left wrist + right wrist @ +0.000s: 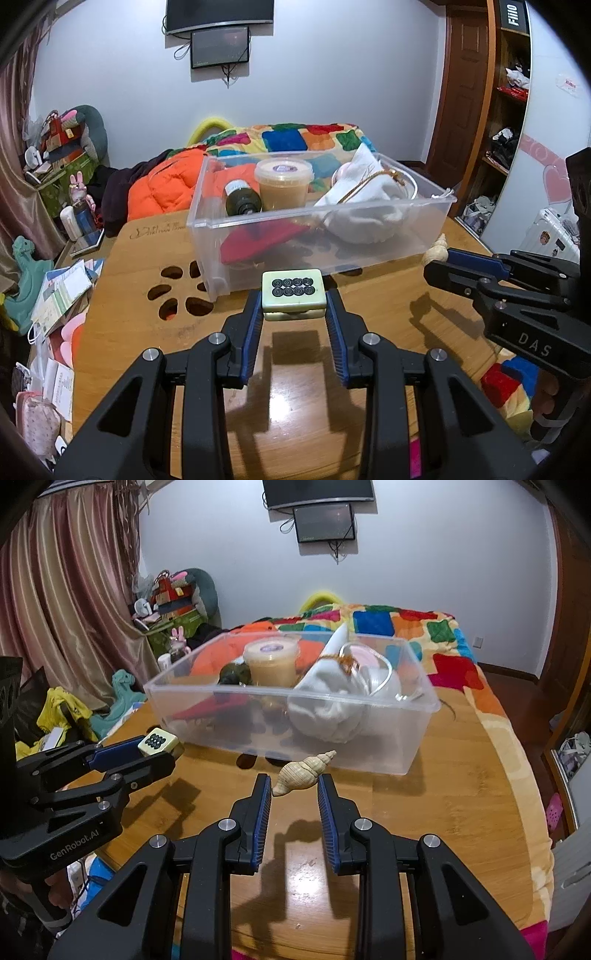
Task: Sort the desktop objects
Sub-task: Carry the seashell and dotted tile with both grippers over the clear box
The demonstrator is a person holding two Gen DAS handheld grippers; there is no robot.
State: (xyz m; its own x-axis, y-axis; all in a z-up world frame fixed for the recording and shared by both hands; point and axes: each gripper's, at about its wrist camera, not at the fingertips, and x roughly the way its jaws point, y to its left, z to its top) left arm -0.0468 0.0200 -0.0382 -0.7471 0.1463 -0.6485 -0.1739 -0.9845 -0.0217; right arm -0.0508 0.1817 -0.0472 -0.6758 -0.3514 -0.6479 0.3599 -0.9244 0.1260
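Note:
My left gripper [294, 308] is shut on a pale green mahjong tile [293, 293] with black circles, held above the wooden table just before the clear plastic bin [417, 236]. It also shows in the right wrist view [159, 746], with the tile [157, 741]. My right gripper [294, 786] is shut on a beige spiral seashell [301, 771], held above the table in front of the bin [406, 746]. In the left wrist view the shell [437, 253] sticks out at the right gripper's tip [441, 260].
The bin holds a lidded tub of brown paste [282, 182], a dark bottle [240, 199], a white cloth bag [364, 206] and a red item [258, 242]. The wooden table [147, 266] has paw-shaped cutouts [177, 291]. Papers and toys lie left; a colourful quilt is behind.

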